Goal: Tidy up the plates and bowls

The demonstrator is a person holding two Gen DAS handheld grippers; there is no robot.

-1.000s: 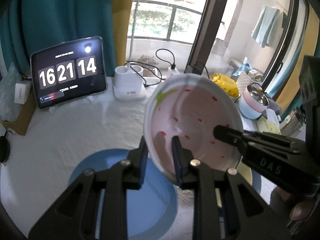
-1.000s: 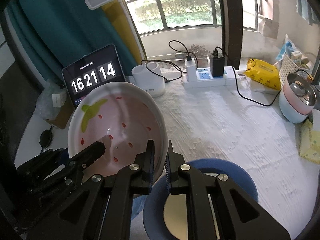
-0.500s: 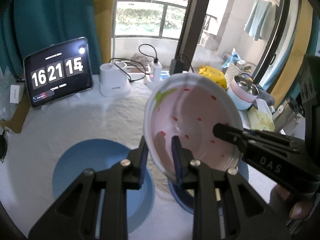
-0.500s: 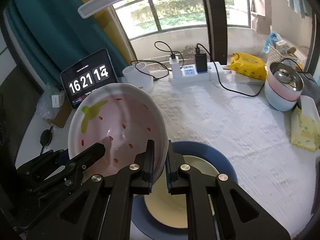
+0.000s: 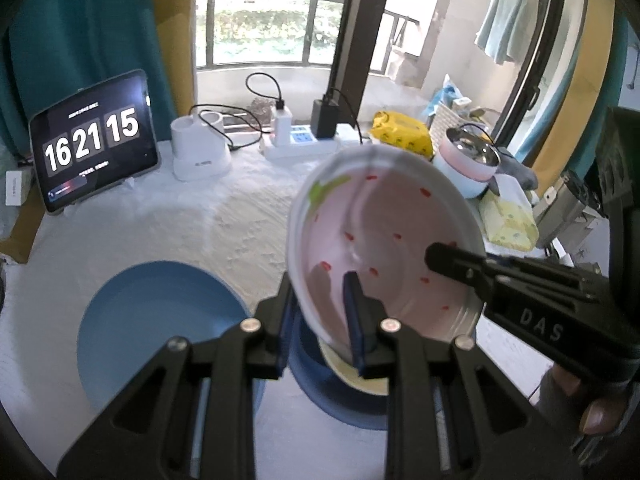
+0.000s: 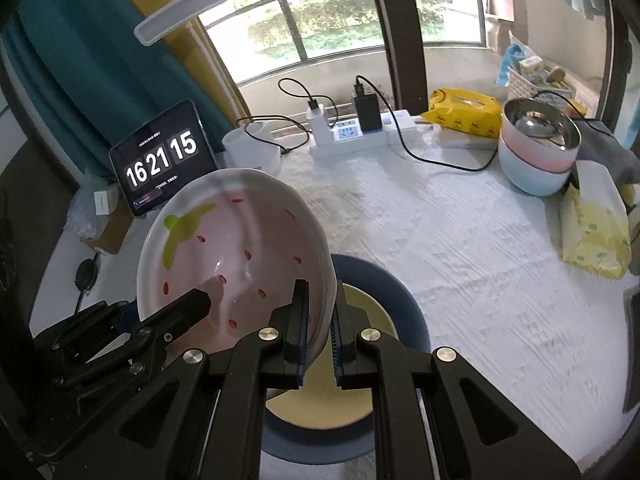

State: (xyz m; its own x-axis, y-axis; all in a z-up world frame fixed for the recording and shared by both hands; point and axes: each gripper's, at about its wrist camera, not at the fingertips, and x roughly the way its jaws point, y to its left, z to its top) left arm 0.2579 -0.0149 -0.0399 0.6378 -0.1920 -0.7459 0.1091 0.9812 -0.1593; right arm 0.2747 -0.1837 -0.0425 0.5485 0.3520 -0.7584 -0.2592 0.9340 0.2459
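Both grippers hold one pink strawberry-patterned bowl (image 5: 392,240) by its white rim, lifted above the table and tilted. My left gripper (image 5: 320,316) is shut on its near left rim. My right gripper (image 6: 320,320) is shut on its right rim; the bowl also shows in the right wrist view (image 6: 236,248). Under the bowl a dark blue plate (image 6: 384,292) carries a cream plate (image 6: 360,308). A light blue plate (image 5: 152,328) lies to the left on the white tablecloth.
A tablet clock (image 5: 92,140), a white holder (image 5: 200,152) and a power strip (image 6: 352,136) line the table's back. A yellow packet (image 6: 464,112), stacked pink and blue bowls (image 6: 536,152) and a tissue pack (image 6: 592,224) sit at the right.
Both grippers have risen with the bowl and drawn back, so more of the table shows. The stacked plates have come into view under the bowl.
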